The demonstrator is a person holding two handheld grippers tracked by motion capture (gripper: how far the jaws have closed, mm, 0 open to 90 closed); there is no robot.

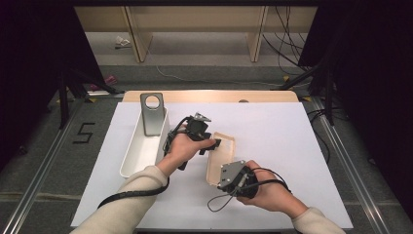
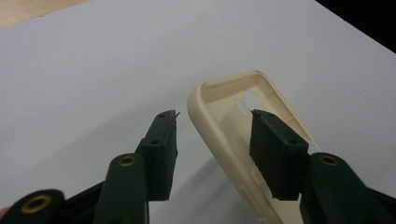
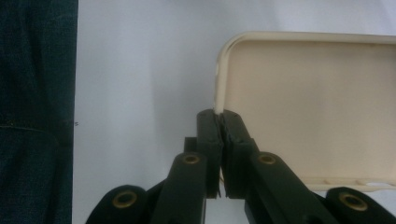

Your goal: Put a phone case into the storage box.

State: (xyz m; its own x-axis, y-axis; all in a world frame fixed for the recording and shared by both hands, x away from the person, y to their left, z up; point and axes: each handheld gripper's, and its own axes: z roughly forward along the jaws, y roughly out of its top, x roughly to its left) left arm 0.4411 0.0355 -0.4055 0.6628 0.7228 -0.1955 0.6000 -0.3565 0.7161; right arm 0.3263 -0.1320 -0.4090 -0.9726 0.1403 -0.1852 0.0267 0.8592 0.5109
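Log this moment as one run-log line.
right gripper: shut on phone case edge | left gripper: open, jaws straddling case's side wall | white tray: grey phone leaning inside

The phone case looks like smooth matt cream plastic, the table like matt white board

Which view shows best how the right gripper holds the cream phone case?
The right gripper view: the right gripper has its jaws shut on the side wall of the cream phone case. The high view shows the case partly behind the hands. The left gripper view shows its camera-hole end between open jaws.
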